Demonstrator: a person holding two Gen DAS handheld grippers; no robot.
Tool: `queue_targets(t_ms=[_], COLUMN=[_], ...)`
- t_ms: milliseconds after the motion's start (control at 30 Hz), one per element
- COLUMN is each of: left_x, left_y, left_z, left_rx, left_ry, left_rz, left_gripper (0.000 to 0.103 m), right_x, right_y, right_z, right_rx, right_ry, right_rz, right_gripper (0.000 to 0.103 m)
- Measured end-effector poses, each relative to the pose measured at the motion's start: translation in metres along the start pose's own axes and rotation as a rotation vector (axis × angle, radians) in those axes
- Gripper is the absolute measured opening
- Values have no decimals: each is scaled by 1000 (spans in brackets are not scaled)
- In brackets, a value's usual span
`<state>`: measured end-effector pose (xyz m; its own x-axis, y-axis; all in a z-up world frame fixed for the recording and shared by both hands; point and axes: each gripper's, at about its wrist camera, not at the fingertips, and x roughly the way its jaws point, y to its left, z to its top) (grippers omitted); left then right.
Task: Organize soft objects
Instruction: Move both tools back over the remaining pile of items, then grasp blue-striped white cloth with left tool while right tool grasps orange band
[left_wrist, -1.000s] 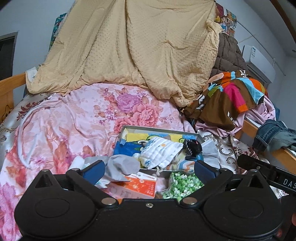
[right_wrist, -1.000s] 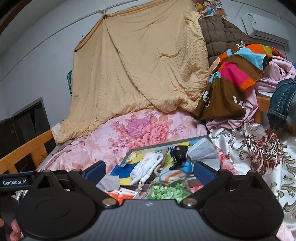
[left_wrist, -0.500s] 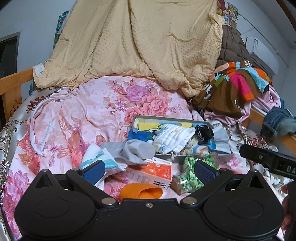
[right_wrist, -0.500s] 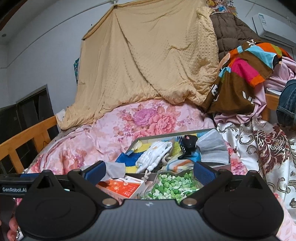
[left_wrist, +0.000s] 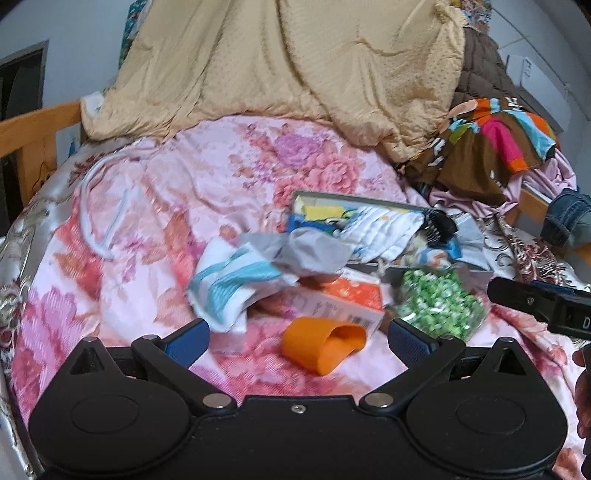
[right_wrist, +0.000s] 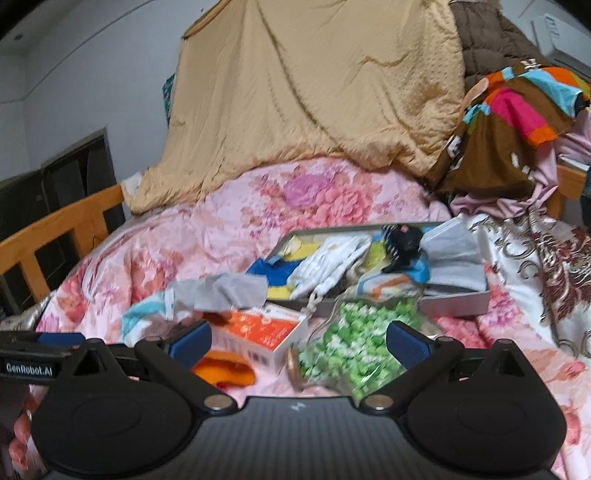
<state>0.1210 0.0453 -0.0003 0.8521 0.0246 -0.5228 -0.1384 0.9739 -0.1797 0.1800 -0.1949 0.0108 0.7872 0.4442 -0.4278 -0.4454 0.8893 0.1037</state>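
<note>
On the flowered bed cover (left_wrist: 155, 206) we see our left gripper (left_wrist: 295, 339) and right gripper (right_wrist: 297, 341) both wide open and empty, with the grey cloth (left_wrist: 310, 251) lying ahead beside the tray (right_wrist: 458, 301), nearer our left gripper.

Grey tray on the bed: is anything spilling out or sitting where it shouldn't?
Yes. The grey tray is overfull: a white cloth droops over its near rim, and a grey cloth trails off its left corner. An orange box and a jar of green sweets lie outside it on the floral quilt.
</note>
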Motion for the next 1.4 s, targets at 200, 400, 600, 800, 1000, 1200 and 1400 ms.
queue_targets(t_ms=[200, 400, 600, 800, 1000, 1200, 1400], left_x=[6, 11, 14, 15, 18, 23, 27], left_y=[20, 34, 42, 43, 45, 48, 52], left_z=[-7, -8, -10, -11, -9, -7, -4], left_rx=[-24, -48, -48, -35, -6, -1, 9], left_ry=[18, 22, 22, 17, 4, -6, -23], left_rz=[22, 45, 60, 64, 68, 65, 58], left_gripper=[102, 102, 102, 102, 102, 102, 102], right_x=[12, 23, 31, 35, 40, 45, 50], right_y=[17, 33, 43, 49, 56, 62, 65], right_z=[-14, -26, -34, -38, -43, -49, -53], right_rx=[-63, -115, -152, -174, -210, -246, -263], right_ry=[47, 92, 115, 123, 123, 129, 130], right_rz=[30, 71, 95, 107, 118, 122, 126], right_gripper=[103, 103, 103, 103, 103, 103, 103])
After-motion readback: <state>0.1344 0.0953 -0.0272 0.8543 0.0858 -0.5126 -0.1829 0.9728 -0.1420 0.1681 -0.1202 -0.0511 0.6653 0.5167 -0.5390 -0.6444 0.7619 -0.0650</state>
